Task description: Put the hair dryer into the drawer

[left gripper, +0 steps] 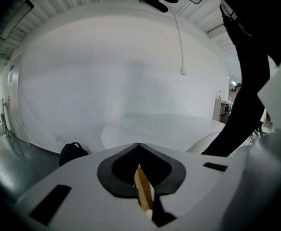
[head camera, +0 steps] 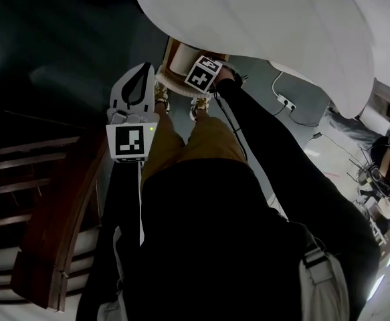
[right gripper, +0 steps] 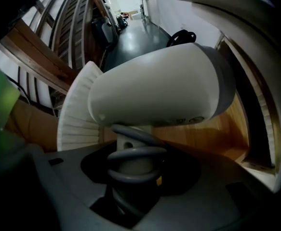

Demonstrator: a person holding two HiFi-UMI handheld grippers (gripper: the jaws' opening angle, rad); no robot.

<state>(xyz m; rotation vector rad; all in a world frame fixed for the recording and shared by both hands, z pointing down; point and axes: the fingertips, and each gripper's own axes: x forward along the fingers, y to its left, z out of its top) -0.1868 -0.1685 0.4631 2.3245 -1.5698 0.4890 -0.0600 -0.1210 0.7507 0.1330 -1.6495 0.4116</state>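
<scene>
right gripper (right gripper: pixel 133 165): fingers clamped on the handle of the hair dryer (right gripper: pixel 164 88). a grey cord (right gripper: pixel 135 154) is coiled round the handle just above the grip. the white body lies crosswise above the fingers, with its grey-ringed end toward the drawer.

left gripper (left gripper: pixel 139 150): fingers closed, tips touching, nothing between them. a thin wood-coloured strip shows in the slot behind the tips; cannot tell what it is. in the head view this gripper is held apart from the drawer, over the dark floor on the person's left.

directly below in the head view: mustard trousers (head camera: pixel 208 139) and patterned shoes (head camera: pixel 160 93), which stand close to the near edge of the counter (head camera: pixel 281 25).

drawer (right gripper: pixel 227 124): open, wood-lined, set under the near edge of the white round counter. the hair dryer hangs at its mouth with the wood floor of the drawer behind and below the body. cannot tell whether it touches the wood.

a white ribbed panel (right gripper: pixel 77 114) stands just left of the dryer body in the right gripper view.

farther off:
- dark wooden stair rail (head camera: pixel 54 226), well left of the counter.
- black backpack (left gripper: pixel 73 152) on the floor past the counter's far edge, against a white wall.
- white power strip (head camera: pixel 286 103) on the floor under the counter's right edge.
</scene>
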